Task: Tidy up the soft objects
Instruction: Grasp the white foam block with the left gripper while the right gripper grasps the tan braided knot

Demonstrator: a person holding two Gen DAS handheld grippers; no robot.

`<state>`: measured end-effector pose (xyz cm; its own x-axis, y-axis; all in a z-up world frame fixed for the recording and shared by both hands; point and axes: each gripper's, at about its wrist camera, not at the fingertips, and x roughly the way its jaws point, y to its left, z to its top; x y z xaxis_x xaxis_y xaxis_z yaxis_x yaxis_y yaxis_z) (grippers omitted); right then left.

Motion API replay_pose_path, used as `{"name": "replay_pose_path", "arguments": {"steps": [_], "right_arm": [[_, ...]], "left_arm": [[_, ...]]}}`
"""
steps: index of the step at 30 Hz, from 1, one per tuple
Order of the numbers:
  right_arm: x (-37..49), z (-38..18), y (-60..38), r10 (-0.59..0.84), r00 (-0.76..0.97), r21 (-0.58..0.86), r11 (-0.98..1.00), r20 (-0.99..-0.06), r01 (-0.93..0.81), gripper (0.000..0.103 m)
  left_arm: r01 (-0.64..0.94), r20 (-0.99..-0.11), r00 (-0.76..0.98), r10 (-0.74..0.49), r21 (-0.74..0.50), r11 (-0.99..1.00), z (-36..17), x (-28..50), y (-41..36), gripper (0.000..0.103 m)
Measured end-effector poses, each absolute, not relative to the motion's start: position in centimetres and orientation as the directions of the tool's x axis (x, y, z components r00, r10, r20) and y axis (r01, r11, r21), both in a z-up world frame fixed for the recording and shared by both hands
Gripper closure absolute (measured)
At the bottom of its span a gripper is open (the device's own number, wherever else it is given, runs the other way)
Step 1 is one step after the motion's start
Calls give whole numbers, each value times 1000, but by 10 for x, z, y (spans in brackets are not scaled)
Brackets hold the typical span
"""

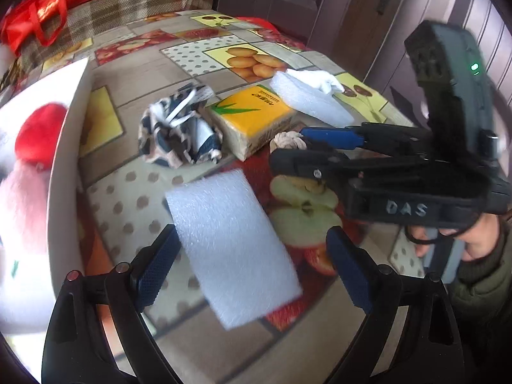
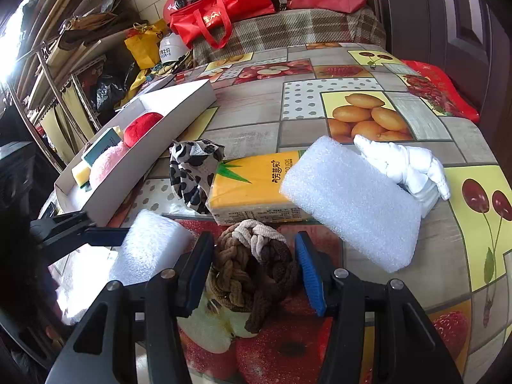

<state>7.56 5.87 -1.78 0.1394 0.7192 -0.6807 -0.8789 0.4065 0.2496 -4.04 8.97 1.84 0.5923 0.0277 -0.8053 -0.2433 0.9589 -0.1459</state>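
**Between spread fingers, a foam pad and a rope knot**

On the fruit-print table point(image 2: 249, 121), the left gripper point(image 1: 252, 268) stands wide around a foam pad point(image 1: 230, 249), its long axis running away and leftward. The right gripper point(image 2: 254, 272) brackets a braided rope knot point(image 2: 252, 265), contact unclear. Leftward sits a white box point(image 2: 179, 108).

Daylight illumination, adequate in both views. Source: upper left of the right wrist view, where a window area point(image 2: 9, 41) is blown out to white. Overexposure also on the box wall point(image 1: 68, 166) and the pink plush point(image 1: 22, 211) in the left wrist view. Motion blur on the foam block point(image 1: 230, 249) and plush; the tablecloth point(image 1: 179, 73) farther off is sharp. Shadows soft, short. Strong fisheye bending at edges; black vignette in all corners.
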Motion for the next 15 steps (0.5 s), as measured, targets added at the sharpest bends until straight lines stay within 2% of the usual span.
{"name": "replay_pose_path", "arguments": {"steps": [4,5,6,7,9,11,13,14,15], "right_arm": [[76,-18,58,719,140,249,407,-681,-879,50],[77,-18,58,719,140,248,406,-681,-879,50],[76,-18,59,719,140,248,406,-681,-879,50],[77,-18,58,720,141,248,407,-680,-879,50],[77,-17,57,724,146,247,408,-674,-879,51],[75,-15,54,738,155,245,403,-657,-882,65],[70,-10,50,756,176,225,396,-631,-890,70],[67,-8,49,762,190,212,396,-619,-893,82],[64,-5,47,772,200,201,390,-603,-899,86]], "left_arm": [[-214,-810,571,130,6,977,12,-36,76,13],[-204,-802,581,143,28,979,12,-39,74,21],[-196,-793,594,133,18,980,13,-41,75,46],[-201,-785,605,134,12,980,15,-44,77,50],[-215,-768,618,167,40,976,16,-50,78,50],[-234,-746,637,192,50,971,15,-58,80,50],[-240,-701,689,183,17,971,24,-68,82,50],[-247,-670,717,193,15,969,29,-75,83,50],[-251,-639,740,211,29,968,34,-83,83,50]]}}
